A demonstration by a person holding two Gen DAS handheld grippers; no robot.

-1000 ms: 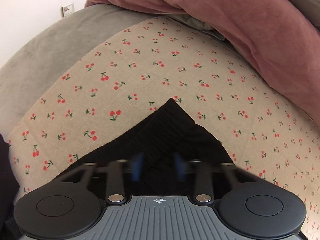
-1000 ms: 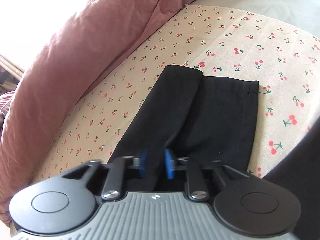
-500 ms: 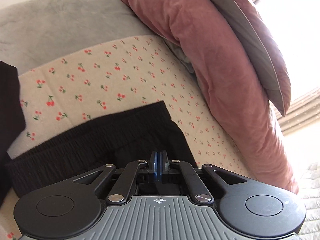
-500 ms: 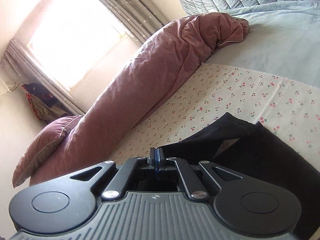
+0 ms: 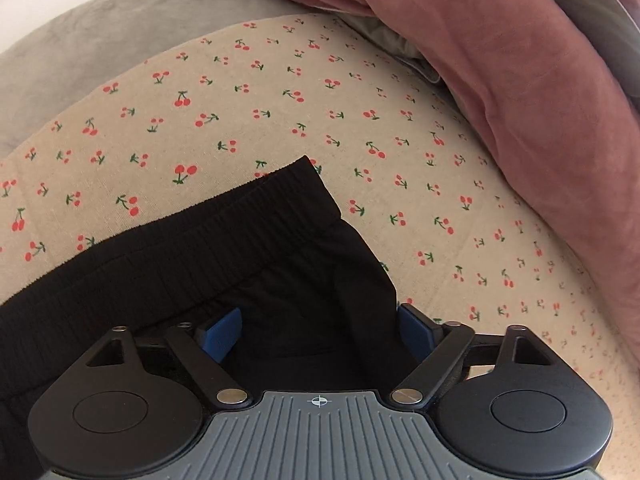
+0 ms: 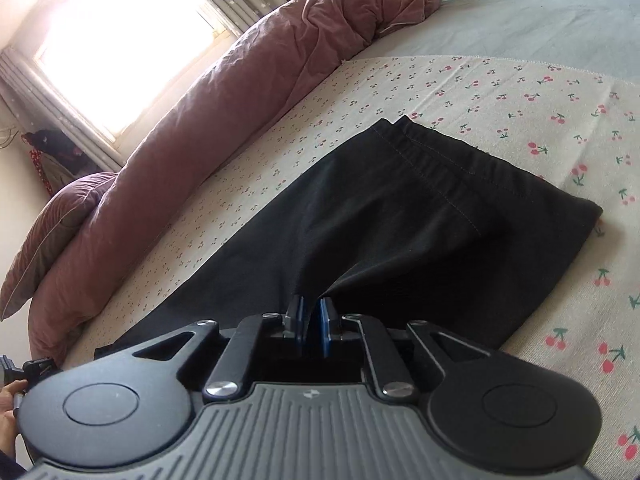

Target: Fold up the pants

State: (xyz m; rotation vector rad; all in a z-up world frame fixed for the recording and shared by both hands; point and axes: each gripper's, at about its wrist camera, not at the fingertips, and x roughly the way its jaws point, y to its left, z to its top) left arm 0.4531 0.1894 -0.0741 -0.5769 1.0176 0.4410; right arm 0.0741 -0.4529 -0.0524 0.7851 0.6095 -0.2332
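Observation:
Black pants (image 5: 248, 248) lie on a cherry-print cloth (image 5: 360, 128), their ribbed waistband toward the far side. My left gripper (image 5: 320, 330) is open, its blue pads (image 5: 222, 332) wide apart over the pants just below the waistband. In the right wrist view the pants (image 6: 420, 216) lie folded lengthwise, the waistband (image 6: 440, 156) far off. My right gripper (image 6: 312, 326) is shut on a raised pinch of the black cloth, its pads nearly together.
A rolled mauve duvet (image 5: 500, 60) runs along the far right side of the cloth, and in the right wrist view the duvet (image 6: 224, 120) lies on the left. Grey bedding (image 6: 540, 20) lies beyond. A bright window (image 6: 120, 40) is at the upper left.
My left gripper has opened wide and let go of the pants, which now lie flat. My right gripper has stayed shut on the cloth and come lower, with the waistband end laid out ahead.

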